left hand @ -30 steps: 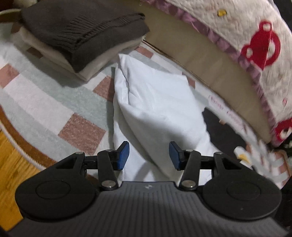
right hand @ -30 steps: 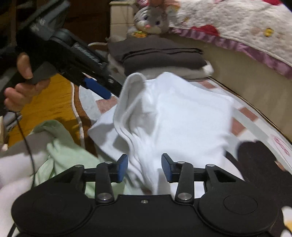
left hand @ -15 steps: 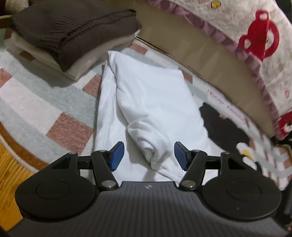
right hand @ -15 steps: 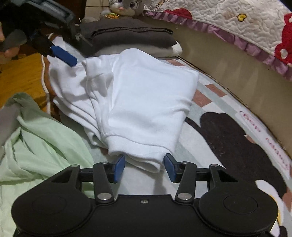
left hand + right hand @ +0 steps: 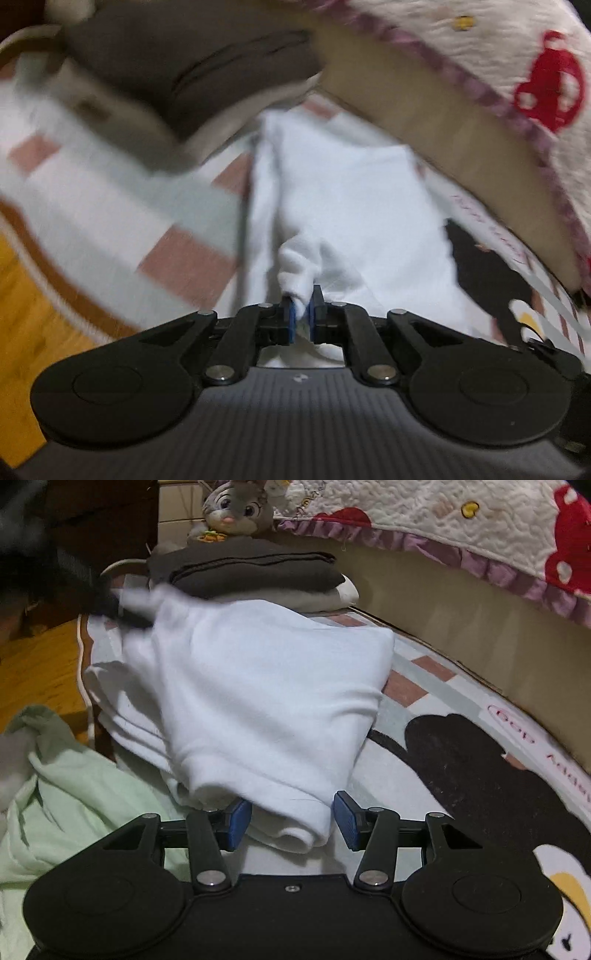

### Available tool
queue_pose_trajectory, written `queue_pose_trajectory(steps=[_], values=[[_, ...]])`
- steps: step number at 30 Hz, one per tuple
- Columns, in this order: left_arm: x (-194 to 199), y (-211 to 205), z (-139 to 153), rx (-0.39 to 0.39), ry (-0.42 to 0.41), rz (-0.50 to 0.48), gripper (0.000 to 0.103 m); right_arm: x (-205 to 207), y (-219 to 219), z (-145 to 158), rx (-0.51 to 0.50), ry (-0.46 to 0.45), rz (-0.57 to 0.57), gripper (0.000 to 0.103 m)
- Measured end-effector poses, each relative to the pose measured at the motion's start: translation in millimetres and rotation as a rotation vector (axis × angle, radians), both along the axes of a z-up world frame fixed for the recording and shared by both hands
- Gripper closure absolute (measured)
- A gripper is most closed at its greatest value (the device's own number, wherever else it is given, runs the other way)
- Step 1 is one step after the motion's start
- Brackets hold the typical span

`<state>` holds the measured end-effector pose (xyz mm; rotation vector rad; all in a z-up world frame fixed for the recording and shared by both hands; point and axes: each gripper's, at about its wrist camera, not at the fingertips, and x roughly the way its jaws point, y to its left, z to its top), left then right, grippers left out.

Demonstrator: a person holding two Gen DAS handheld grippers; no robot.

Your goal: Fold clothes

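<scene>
left hand-held gripper point(image 5: 107, 603): motion-blurred | folded stack point(image 5: 177, 92): smeared; quilt point(image 5: 461, 528): cropped by frame edge

Folded garment point(image 5: 258, 686) on rug point(image 5: 424, 709); clothes stack point(image 5: 251, 572) behind; loose cloth point(image 5: 74, 786) left.

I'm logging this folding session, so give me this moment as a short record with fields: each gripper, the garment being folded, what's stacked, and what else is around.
left gripper: shut on a pinch of the white garment
right gripper: open, fingers either side of the garment's near rolled edge
white garment: partly folded, lying on the patterned rug
folded pile: dark sweater on top of pale clothes, behind the white garment
green cloth: crumpled, unfolded, on the right view's left side
plush toy: behind the pile
quilt: hanging over the bed edge
</scene>
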<state>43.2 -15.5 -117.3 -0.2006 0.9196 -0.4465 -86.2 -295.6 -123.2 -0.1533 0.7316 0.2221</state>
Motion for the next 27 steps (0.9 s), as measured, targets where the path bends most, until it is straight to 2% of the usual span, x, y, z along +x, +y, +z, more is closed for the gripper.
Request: queue_pose_trajectory(steps=[1, 2, 3, 4, 5, 7, 10, 12, 14, 15, 16, 17, 18, 19, 22, 24, 27], values=[[-2.5, -1.6, -0.8, 0.032, -0.005, -0.004, 0.092, -0.6, 0.5, 0.5, 0.005, -0.007, 0.01, 0.065], [-5.0, -3.3, -1.3, 0.064, -0.01, -0.008, 0.09, -1.4, 1.1, 1.0, 0.008, -0.015, 0.02, 0.07], [-7.3, -7.0, 4.5, 0.12, -0.044, -0.017, 0.086, -2.2, 1.6, 1.1, 0.001, -0.019, 0.023, 0.08], [-9.5, -10.7, 10.4, 0.175, -0.077, -0.026, 0.083, -3.4, 1.5, 1.8, 0.005, -0.016, 0.028, 0.082], [-10.9, -10.0, 16.6, 0.193, -0.098, -0.011, 0.079, -4.0, -0.1, 2.5, 0.019, -0.01, 0.03, 0.082], [-9.8, -3.5, 26.0, 0.144, -0.099, 0.018, 0.062, -4.2, -4.2, 4.2, 0.045, 0.001, 0.012, 0.082], [-5.1, 5.4, 34.5, 0.023, -0.094, 0.035, 0.045, -2.2, -12.8, 5.3, 0.126, 0.03, -0.012, 0.077], [3.7, 2.3, 30.0, -0.001, -0.079, 0.039, 0.041, -0.9, -18.9, 6.2, 0.189, 0.043, -0.027, 0.068], [11.3, -6.9, 19.1, 0.022, -0.074, 0.018, 0.037, 0.9, -24.5, 6.1, 0.252, 0.045, -0.04, 0.067], [15.1, -14.7, 9.1, 0.037, -0.057, -0.032, 0.035, 1.6, -26.9, 5.7, 0.276, 0.046, -0.045, 0.064], [19.0, -22.5, -1.0, 0.052, -0.04, -0.084, 0.046, 1.2, -29.3, 5.6, 0.303, 0.044, -0.052, 0.063], [24.2, -29.9, -14.0, 0.077, -0.008, -0.157, 0.064, 1.0, -32.5, 5.8, 0.33, 0.04, -0.061, 0.062], [26.6, -31.9, -23.6, 0.108, 0.016, -0.157, 0.079, 0.5, -35.7, 6.8, 0.36, 0.039, -0.065, 0.062], [24.8, -27.8, -23.3, 0.086, 0.015, -0.143, 0.085, -1.8, -39.3, 8.0, 0.408, 0.045, -0.056, 0.06], [10.4, -17.8, -6.5, 0.075, -0.03, -0.14, 0.09, -7.6, -39.8, 12.0, 0.45, 0.031, -0.037, 0.062], [5.6, -12.3, -8.8, 0.083, -0.01, -0.134, 0.09, -11.5, -40.0, 14.6, 0.475, 0.022, -0.025, 0.061], [10.8, -2.2, -26.1, 0.034, 0.061, -0.082, 0.09, 3.7, -50.0, 4.0, 0.5, 0.032, -0.121, 0.058]])
